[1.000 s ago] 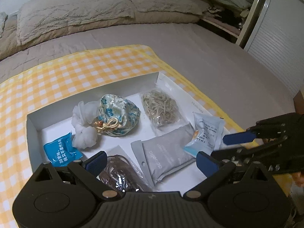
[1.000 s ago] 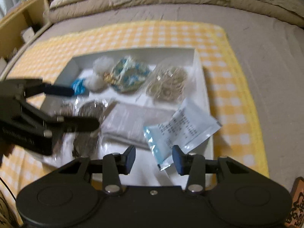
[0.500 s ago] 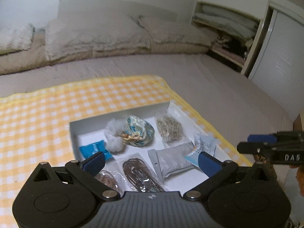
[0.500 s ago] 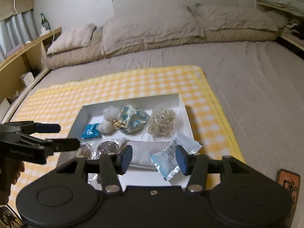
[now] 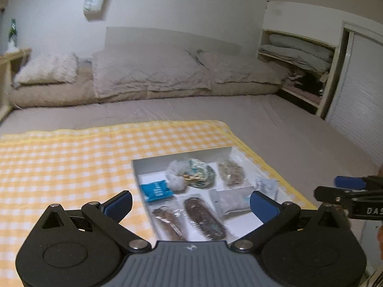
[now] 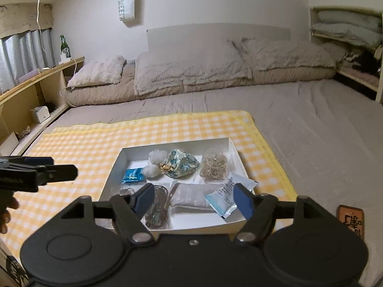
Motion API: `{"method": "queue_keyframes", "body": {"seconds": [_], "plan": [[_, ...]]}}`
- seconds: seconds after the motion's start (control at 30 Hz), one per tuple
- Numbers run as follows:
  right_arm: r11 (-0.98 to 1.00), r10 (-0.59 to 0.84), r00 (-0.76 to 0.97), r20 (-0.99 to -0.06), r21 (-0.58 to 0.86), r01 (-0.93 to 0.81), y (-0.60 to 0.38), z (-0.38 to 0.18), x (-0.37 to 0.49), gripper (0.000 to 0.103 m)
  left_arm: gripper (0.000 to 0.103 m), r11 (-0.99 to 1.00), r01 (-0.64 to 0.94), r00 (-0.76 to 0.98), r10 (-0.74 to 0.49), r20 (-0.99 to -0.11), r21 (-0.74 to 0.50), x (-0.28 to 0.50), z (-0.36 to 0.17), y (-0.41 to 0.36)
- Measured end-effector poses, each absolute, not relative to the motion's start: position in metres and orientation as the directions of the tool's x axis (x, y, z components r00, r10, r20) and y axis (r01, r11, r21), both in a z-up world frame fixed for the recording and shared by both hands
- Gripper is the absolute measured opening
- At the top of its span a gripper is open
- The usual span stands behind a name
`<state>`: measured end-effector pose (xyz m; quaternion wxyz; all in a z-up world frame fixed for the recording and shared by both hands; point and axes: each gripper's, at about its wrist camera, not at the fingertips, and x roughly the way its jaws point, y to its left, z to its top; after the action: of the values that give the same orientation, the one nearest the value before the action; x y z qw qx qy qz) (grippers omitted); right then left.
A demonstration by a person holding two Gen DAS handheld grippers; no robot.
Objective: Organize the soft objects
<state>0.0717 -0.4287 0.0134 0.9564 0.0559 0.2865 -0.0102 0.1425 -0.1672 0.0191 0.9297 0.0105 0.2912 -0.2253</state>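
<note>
A: Evidently nothing is being carried at present. The left gripper (image 5: 191, 203) is being held with its jaws spread wide and nothing between them, and the jaws of the right gripper (image 6: 192, 199) are opening, likewise with nothing between the pads.

B: And where are the soft objects being kept?

A: All are being held inside the white box (image 6: 112, 169) on the checked cloth (image 6: 79, 148): the blue packet (image 6: 133, 175), the white puffs (image 6: 154, 162), the floral pouch (image 6: 182, 163), the bag of rubber bands (image 6: 213, 165), the grey pouch (image 6: 191, 197), the white-and-blue sachet (image 6: 227, 197), which is lying partly over the box's right rim, and dark packets at the near left.

B: So which step is being judged in hand?

A: Probably the closing one; no loose item is being seen on the cloth. If anything is being called for next, it is the sachet being nudged fully inside.
</note>
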Motion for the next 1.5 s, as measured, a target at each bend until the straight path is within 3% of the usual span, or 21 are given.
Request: {"method": "queue_keyframes", "body": {"seconds": [0.9, 1.5], "plan": [[0.999, -0.05, 0.887, -0.46, -0.014, 0.049, -0.386, 0.005, 0.013, 0.103, 0.103, 0.944, 0.33, 0.819, -0.291, -0.495, -0.009, 0.067, -0.003, -0.148], [0.997, -0.081, 0.88, -0.467, -0.028, 0.077, -0.387, 0.0, 0.014, 0.103, 0.103, 0.946, 0.324, 0.822, -0.287, -0.493, -0.009, 0.065, -0.002, -0.146]]}}
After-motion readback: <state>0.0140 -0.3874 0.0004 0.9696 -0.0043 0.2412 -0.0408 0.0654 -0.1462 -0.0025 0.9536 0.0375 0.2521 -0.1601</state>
